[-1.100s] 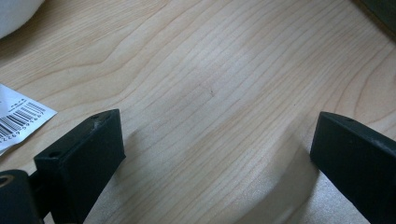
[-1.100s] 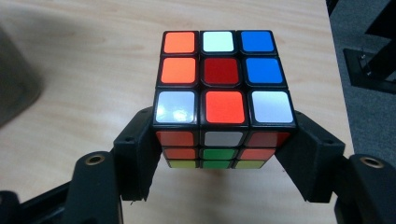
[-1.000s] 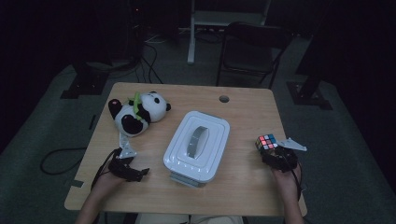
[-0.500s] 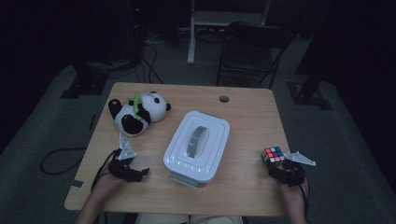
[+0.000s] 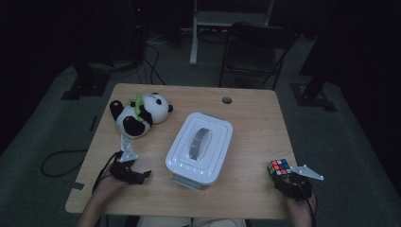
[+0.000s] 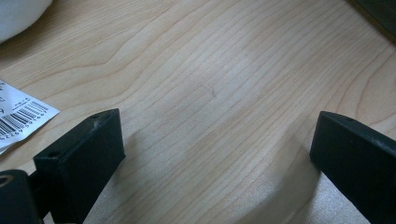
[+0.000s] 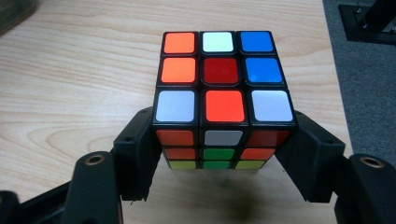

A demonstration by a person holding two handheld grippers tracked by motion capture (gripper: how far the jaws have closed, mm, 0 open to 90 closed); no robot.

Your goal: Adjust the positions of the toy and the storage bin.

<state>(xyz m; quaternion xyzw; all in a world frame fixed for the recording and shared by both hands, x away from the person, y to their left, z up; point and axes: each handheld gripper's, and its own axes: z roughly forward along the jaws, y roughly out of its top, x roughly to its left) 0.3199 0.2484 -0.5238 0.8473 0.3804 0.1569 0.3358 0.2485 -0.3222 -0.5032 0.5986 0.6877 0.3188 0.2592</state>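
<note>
A scrambled puzzle cube [image 5: 279, 167] sits between the jaws of my right gripper [image 5: 281, 172] near the table's front right corner. In the right gripper view the black pads press on both lower sides of the cube [image 7: 223, 74], so the right gripper [image 7: 224, 140] is shut on it. A shadow lies under the cube; I cannot tell whether it touches the wood. My left gripper [image 5: 142, 176] rests at the front left of the table. Its jaws stand wide apart in the left gripper view, with the left gripper [image 6: 217, 135] holding nothing but bare wood between them.
A white lidded box [image 5: 201, 146] with a grey handle stands mid-table between the hands. A panda plush [image 5: 139, 113] lies at the back left, and its barcode tag [image 6: 18, 116] lies beside the left jaw. The table edge [image 5: 288, 142] runs just right of the cube.
My right gripper has carried the cube toward the front edge of the table and slightly right. The left gripper has stayed where it was.
</note>
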